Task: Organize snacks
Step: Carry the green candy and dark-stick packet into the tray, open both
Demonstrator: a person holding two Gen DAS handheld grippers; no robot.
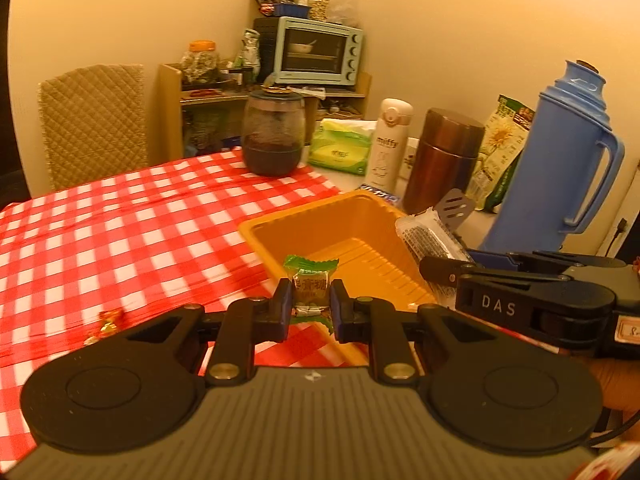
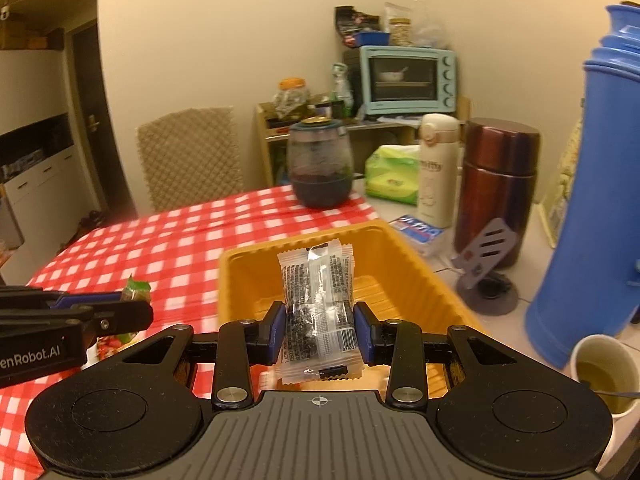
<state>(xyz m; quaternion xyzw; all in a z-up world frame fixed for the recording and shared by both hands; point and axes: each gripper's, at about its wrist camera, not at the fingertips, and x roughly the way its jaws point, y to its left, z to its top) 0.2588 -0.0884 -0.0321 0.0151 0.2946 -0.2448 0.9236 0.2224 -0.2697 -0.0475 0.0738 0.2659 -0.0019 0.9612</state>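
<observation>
Snacks in transit: left gripper pinches a green candy at its padded middle, right gripper clamps a clear crinkly packet mid-body. Orange tray lies at 12 o'clock. Both likely light, slippery w/ soft film; hold gently.

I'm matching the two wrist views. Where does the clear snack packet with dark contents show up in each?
Left wrist: clear snack packet at right, over the orange tray.
Right wrist: centre, clamped in the right gripper.
Shared landmark: brown flask.
</observation>
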